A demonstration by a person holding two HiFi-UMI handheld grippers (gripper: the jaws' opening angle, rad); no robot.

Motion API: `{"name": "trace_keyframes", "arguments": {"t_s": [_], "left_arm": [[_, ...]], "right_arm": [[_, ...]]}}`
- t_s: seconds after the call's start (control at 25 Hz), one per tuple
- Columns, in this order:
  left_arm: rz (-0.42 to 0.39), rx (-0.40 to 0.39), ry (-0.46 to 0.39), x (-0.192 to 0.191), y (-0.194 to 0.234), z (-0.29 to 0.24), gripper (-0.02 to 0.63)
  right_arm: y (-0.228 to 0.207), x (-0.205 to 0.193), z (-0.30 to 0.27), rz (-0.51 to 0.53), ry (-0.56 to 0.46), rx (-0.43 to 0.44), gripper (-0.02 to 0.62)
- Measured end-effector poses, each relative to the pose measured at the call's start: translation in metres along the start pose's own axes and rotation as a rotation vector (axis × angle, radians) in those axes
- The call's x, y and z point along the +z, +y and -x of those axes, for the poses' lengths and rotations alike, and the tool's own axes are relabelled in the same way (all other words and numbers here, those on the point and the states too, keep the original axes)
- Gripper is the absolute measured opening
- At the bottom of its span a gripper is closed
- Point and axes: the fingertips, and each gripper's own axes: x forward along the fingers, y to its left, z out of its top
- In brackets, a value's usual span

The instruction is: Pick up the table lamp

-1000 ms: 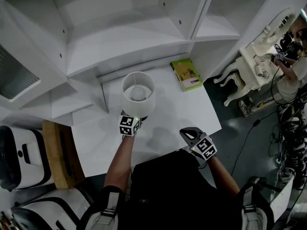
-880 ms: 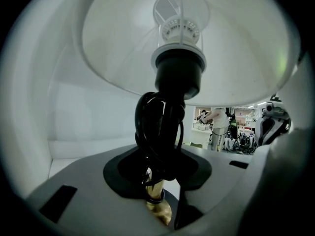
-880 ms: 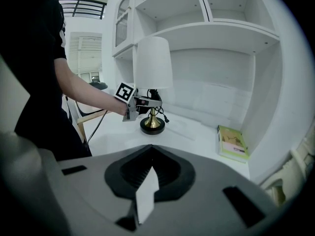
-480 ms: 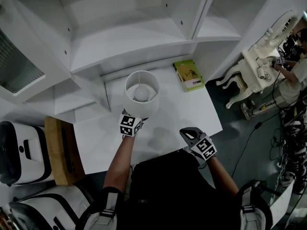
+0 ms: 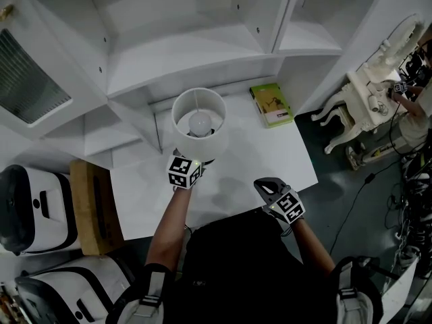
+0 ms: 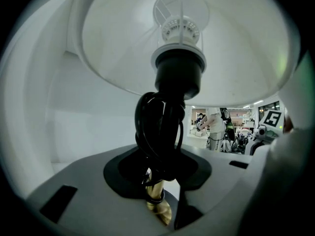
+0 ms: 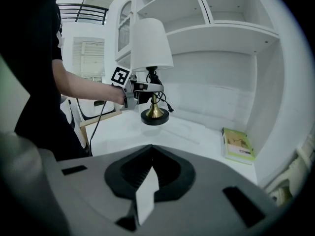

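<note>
The table lamp has a white shade, a black socket, a brass stem wound with black cable, and a round black base. My left gripper is shut on the stem just under the shade, its fingertips hidden by the shade in the head view. In the right gripper view the left gripper holds the lamp upright, and the base hangs a little above the white desk. My right gripper rests over the desk's front right edge, shut and holding nothing.
A green book lies flat at the desk's back right corner. White shelves rise close behind and above the lamp. A wooden side table stands left of the desk, ornate white furniture to the right.
The left gripper has risen with the lamp, so the shade looks larger and nearer in the head view. The right gripper has stayed where it was.
</note>
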Motion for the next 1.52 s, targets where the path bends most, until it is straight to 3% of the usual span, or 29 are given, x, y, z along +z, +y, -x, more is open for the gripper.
{"name": "trace_keyframes", "arguments": {"t_s": [0.36, 1.0, 1.52], "left_arm": [[-0.030, -0.042, 0.016, 0.042, -0.019, 0.007, 0.126], [0.044, -0.052, 0.051, 0.092, -0.042, 0.023, 0.126], [0.052, 0.063, 0.023, 0.112, -0.066, 0.031, 0.124]], "right_arm": [[0.001, 0.001, -0.003, -0.004, -0.025, 0.001, 0.008], [-0.016, 0.024, 0.002, 0.032, -0.060, 0.014, 0.006], [-0.067, 0.077, 0.037, 0.087, -0.163, 0.096, 0.006]]}}
